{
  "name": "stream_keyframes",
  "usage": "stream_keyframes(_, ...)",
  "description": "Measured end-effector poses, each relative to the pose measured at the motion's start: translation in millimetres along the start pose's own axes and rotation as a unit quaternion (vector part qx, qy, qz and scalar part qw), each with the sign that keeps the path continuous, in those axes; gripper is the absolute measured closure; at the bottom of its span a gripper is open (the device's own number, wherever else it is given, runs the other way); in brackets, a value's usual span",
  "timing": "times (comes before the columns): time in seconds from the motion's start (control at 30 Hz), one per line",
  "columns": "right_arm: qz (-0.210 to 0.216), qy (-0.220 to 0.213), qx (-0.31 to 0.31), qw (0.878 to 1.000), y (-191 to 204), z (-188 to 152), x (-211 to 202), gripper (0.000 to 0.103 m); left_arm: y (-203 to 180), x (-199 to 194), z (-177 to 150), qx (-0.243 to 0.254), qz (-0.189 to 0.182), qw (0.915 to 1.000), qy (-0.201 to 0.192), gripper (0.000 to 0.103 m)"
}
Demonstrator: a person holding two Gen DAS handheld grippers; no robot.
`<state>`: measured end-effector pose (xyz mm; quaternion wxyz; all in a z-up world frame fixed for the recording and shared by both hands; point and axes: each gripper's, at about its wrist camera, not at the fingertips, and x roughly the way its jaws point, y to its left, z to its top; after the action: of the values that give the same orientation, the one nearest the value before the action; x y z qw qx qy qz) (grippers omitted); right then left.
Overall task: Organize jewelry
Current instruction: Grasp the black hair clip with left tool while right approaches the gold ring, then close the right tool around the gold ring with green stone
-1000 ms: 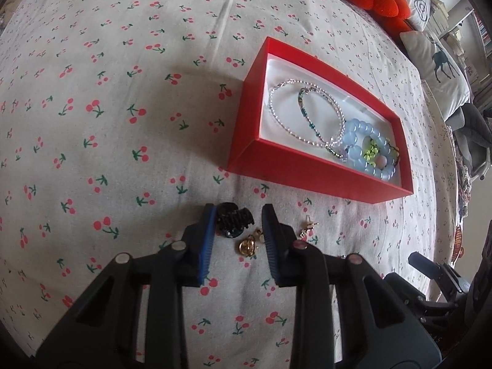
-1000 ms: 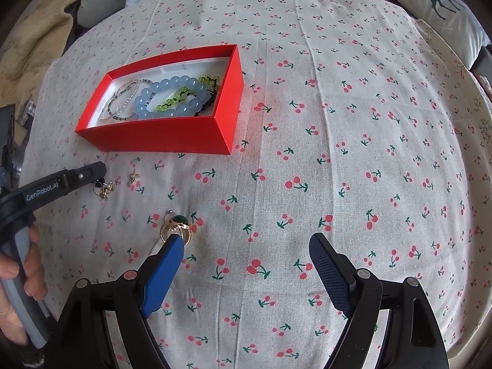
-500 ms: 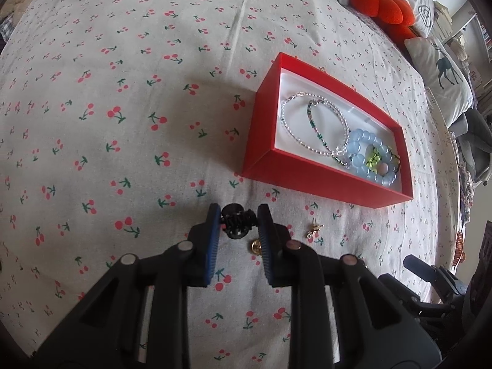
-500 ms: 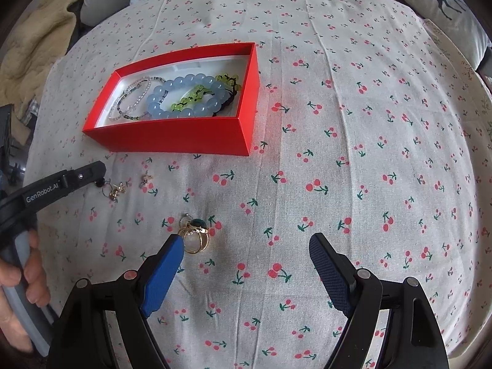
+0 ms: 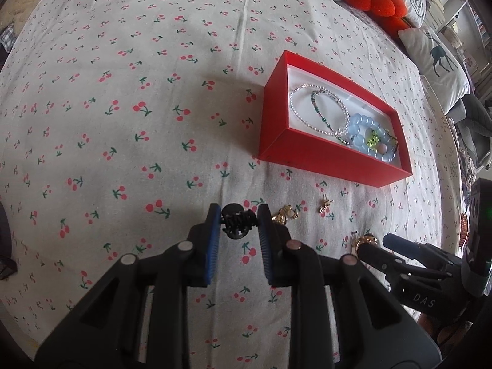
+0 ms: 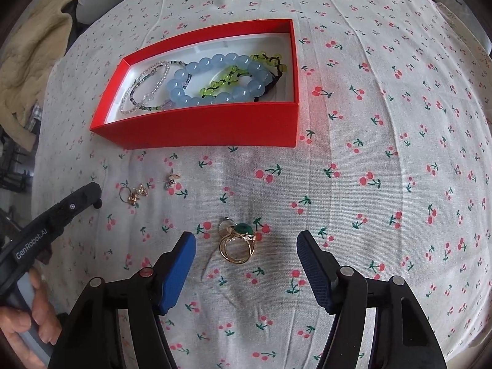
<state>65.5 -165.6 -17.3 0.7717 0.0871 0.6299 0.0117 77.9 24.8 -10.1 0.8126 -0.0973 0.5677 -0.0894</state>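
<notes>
Nearest, left gripper (image 5: 239, 226): blue pads pinching a small black claw clip (image 5: 238, 224), held above the cherry-print cloth (image 5: 123, 107). Right gripper (image 6: 246, 258): spread wide, nothing between the pads, low over a gold ring with green stone (image 6: 238, 240) lying on the cloth. Farther left of the ring: gold earrings (image 6: 133, 195) and one small stud (image 6: 172, 180), loose on the cloth, apart from each other. Beyond, red box (image 6: 200, 129), open-topped, white-lined: pale blue bead bracelet (image 6: 215, 81), yellow-green bead strand (image 6: 230, 75), thin beaded bracelets (image 6: 147, 87) at its left end.
</notes>
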Motion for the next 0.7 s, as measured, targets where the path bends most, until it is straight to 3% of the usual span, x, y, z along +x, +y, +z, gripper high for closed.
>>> stream_keyframes(0.4,0.0,0.002,0.01,1.0,8.7,4.1,11.6,0.074,7.7,-3.4,-4.5,0.007,0.005,0.9999,0.006,0.077)
stream_keyframes(0.7,0.001,-0.004,-0.001,1.0,5.9,0.1,6.2,0.076,6.8,-3.8,-5.9,0.008,0.005,0.9999,0.006,0.077)
